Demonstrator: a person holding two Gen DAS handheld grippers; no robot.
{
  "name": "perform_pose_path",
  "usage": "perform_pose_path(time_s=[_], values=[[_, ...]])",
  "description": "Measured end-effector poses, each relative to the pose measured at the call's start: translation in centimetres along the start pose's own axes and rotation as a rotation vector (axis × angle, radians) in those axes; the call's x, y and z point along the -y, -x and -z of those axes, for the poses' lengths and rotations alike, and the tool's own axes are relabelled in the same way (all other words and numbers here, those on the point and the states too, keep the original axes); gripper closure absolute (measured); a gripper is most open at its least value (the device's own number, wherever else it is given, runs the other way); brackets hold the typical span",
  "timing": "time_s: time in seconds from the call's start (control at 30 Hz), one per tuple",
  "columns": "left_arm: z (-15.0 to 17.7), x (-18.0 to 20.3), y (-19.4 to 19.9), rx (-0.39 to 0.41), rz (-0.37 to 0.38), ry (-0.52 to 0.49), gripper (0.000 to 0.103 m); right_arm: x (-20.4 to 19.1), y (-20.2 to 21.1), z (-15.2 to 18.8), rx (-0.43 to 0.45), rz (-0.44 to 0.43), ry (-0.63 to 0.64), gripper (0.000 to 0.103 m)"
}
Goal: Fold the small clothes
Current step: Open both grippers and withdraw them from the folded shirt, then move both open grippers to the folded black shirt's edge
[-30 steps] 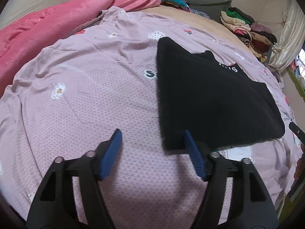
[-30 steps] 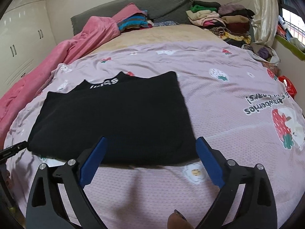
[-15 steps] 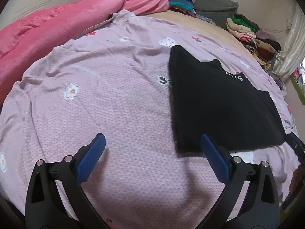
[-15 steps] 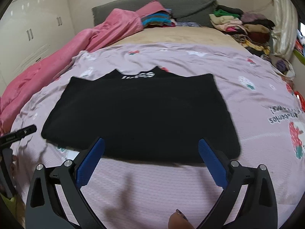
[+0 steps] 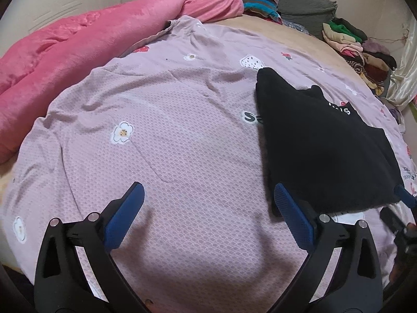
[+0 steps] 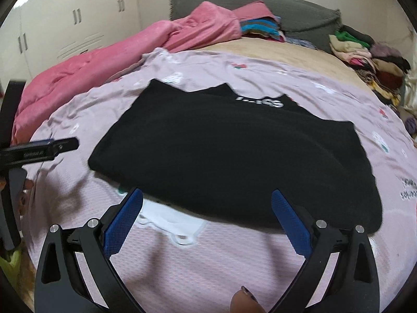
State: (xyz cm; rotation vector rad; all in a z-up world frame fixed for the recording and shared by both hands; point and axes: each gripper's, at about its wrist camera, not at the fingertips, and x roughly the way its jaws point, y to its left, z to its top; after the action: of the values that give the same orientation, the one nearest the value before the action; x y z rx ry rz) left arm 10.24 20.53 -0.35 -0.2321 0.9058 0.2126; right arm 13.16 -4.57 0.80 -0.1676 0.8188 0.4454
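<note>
A black garment [image 6: 234,154] with white lettering at its collar lies flat and folded on the lilac bed cover [image 6: 234,255]. In the left wrist view the black garment [image 5: 325,151] is at the right. My left gripper [image 5: 208,208] stands open over bare cover, its right finger next to the garment's near left corner, nothing between the fingers. My right gripper [image 6: 207,211] is open too, hovering at the garment's near edge and gripping nothing. The left gripper [image 6: 39,151] also shows at the left edge of the right wrist view.
A pink blanket [image 5: 78,41] is heaped along the left side of the bed. Piled clothes [image 6: 370,54] sit at the far right near a grey headboard [image 6: 260,7]. White wardrobe doors [image 6: 65,26] stand at the left. A fingertip [image 6: 242,300] shows at the bottom.
My left gripper's jaws have spread wide and it has drawn back leftward off the garment's corner. My right gripper has swung along the near edge, so the garment now fills its view.
</note>
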Motion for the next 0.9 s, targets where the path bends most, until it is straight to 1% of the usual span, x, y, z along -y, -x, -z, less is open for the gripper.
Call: perform_pose_path(time_s=[0.33, 0.63, 0.77, 0.9], values=[[-0.8, -0.3, -0.6, -0.003, -0.013, 0.0, 0.01, -4.8, -2.0, -0.1, -0.011, -0.01, 0.145, 0.005], [-2.6, -0.2, -1.1, 0.005, -0.018, -0.016, 0.01, -8.2, -3.7, -0.1, -0.002, 0.034, 0.287, 0.005], [-3.5, 0.0, -1.3, 0.011, -0.026, -0.027, 0.01, -9.3, -5.2, -0.1, -0.02, 0.08, 0.341, 0.005], [-4.3, 0.1, -1.8, 0.009, -0.034, -0.042, 0.01, -9.7, -6.6, -0.2, -0.038, 0.098, 0.366, 0.005]])
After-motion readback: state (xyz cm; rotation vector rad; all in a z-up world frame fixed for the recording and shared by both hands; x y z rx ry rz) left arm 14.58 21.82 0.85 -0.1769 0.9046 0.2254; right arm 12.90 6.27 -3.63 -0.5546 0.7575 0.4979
